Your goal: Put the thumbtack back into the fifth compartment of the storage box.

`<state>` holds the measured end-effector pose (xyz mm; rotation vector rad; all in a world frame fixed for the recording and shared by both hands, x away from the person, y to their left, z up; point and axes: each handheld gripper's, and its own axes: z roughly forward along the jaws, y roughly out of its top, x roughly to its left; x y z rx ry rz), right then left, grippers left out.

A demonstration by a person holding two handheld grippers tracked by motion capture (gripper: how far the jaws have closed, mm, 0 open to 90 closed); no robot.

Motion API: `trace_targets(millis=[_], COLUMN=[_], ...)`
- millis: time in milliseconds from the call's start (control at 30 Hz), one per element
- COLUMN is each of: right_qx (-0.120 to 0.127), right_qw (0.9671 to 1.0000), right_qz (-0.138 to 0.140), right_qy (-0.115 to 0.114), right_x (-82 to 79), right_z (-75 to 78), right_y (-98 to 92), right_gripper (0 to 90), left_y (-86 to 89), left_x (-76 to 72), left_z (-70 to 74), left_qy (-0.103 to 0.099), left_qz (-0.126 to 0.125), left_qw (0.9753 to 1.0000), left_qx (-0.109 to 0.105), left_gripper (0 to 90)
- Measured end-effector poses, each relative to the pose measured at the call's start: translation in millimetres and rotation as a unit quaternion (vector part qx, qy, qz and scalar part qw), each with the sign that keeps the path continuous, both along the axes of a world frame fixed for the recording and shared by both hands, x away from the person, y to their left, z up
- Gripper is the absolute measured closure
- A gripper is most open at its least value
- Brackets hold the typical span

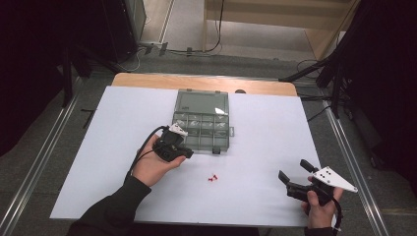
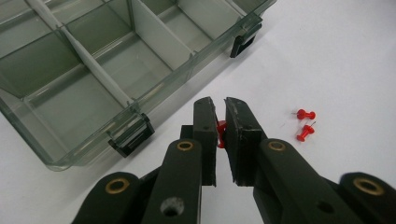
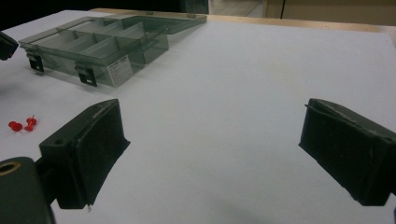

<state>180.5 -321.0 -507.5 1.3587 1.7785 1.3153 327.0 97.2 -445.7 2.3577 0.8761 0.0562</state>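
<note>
A clear grey compartment box lies open on the white table sheet, its lid folded back. My left gripper hovers just before the box's front wall, shut on a red push pin pinched between its jaws. Two more red push pins lie loose on the sheet near the table's middle. At the front right my right gripper is held wide open, nothing between its jaws.
The white sheet covers most of the wooden table. Black latches stick out from the box's front wall. Dark stands and cables surround the table on the floor.
</note>
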Motion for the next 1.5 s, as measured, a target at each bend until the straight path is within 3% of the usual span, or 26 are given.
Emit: trace_targets(millis=[1500], right_qx=[0.0], right_qw=[1.0], right_qz=[-0.003], right_qy=[0.003], right_x=[-0.5], right_z=[-0.2], right_y=[0.3], right_gripper=[7.0], left_y=[20.3], left_x=[31.2], left_z=[22.5], left_qy=[-0.019], left_qz=[0.029], left_qw=[0.9993], left_qx=[0.013], left_gripper=[82.9])
